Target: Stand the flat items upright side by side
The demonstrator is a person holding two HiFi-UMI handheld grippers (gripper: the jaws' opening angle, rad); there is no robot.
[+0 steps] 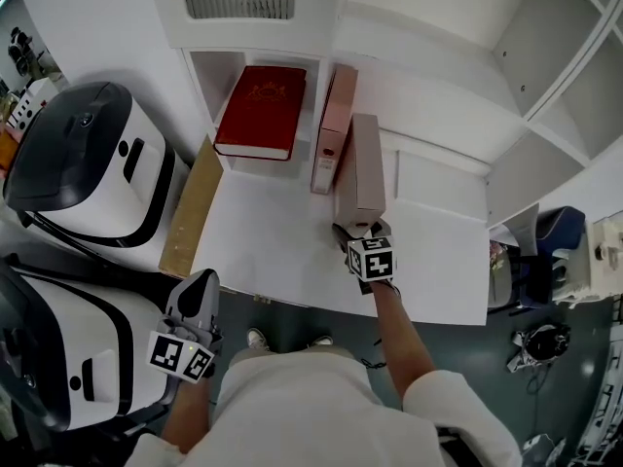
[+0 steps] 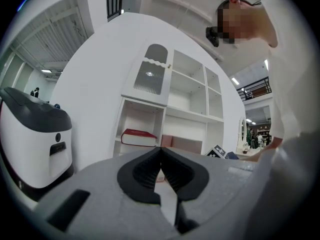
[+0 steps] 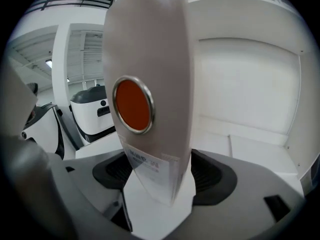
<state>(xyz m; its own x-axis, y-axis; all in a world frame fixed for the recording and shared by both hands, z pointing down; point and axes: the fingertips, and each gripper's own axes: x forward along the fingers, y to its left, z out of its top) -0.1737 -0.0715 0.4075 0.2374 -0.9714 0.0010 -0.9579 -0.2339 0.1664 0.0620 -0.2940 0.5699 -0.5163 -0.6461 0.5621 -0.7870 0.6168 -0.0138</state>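
Right tool (image 3: 162,184) jaws sit slack around the upright grey binder (image 3: 150,59); left tool (image 2: 161,166) closed, empty. Unsupported, the binder may topple sideways.

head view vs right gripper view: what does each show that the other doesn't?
Head view only: red book lying flat in its cubby, pink binder standing in the next bay, wooden board, left gripper.
Right gripper view only: orange-filled ring hole and label on the spine of the grey binder.
Both: that binder upright with the right gripper jaws either side of it, and the white machines.
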